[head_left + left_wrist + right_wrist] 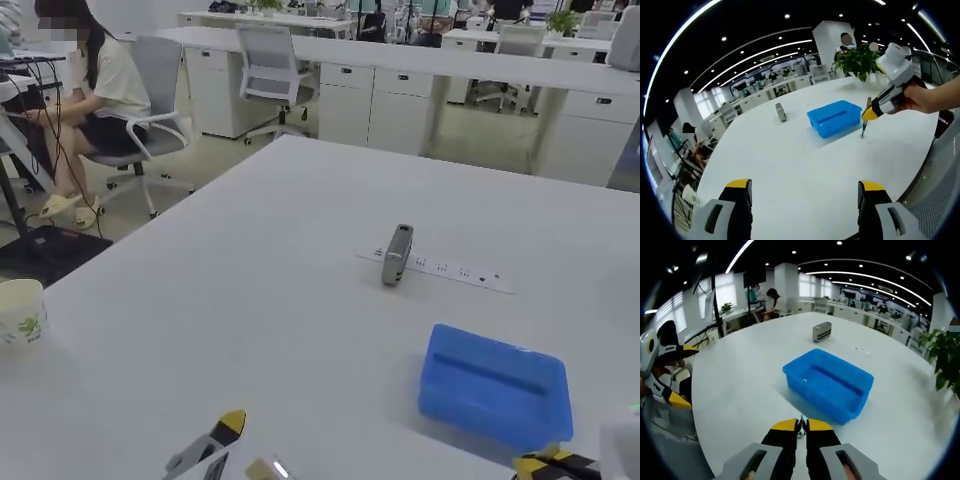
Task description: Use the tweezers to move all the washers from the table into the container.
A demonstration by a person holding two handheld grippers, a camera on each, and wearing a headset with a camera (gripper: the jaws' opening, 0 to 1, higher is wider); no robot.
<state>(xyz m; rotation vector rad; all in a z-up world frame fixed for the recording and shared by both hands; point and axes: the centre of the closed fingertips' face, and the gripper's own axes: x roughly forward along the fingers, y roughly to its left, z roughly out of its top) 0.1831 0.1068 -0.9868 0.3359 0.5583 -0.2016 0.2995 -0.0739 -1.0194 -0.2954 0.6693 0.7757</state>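
- Head view: what look like the washers — tiny dark specks — lie in a row on the surface, beyond the blue container.
- The right tongs are clamped on the tweezers, tips aimed across the container — nearer than the left tongs, which are spread and empty.

A blue plastic box sits flat on the white table, open side up. Just beside it, thin silver metal tweezers point at the box, pinched in the right gripper. Tiny dark specks lie past the box, too small to tell what they are.
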